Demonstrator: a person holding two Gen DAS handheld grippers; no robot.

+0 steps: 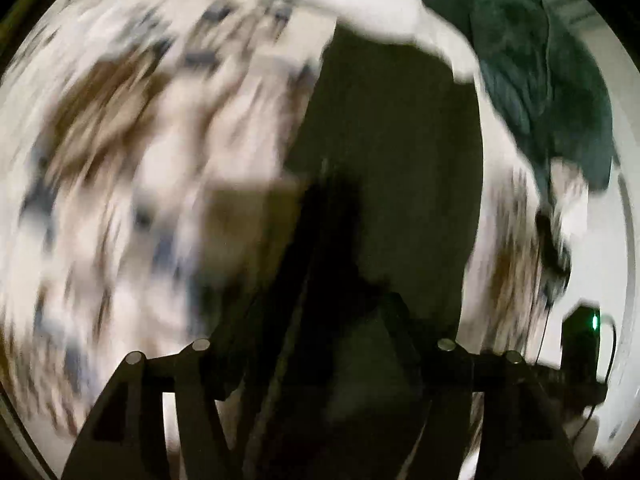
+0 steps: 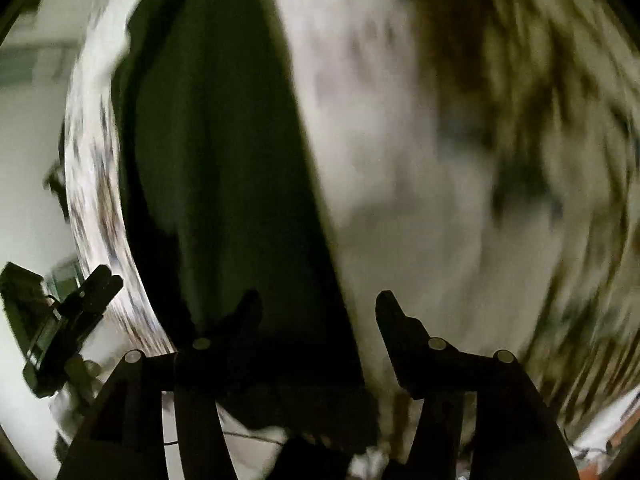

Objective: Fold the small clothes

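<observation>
Both views are badly smeared by motion. A dark garment (image 1: 384, 168) lies in a long strip on a patterned cloth (image 1: 132, 128) of white, brown and blue-grey blotches.

In the right wrist view the right tongs (image 2: 316, 312) stand released: the two fingers are apart, one over the garment (image 2: 216, 152), the other over the pattern (image 2: 440, 140), neither pressing on it.

In the left wrist view the left tongs (image 1: 320, 344) are lost against the dark fabric; I cannot tell whether they grip.

A teal cloth (image 1: 532, 72) lies beyond, beside a white one (image 1: 384, 4).
</observation>
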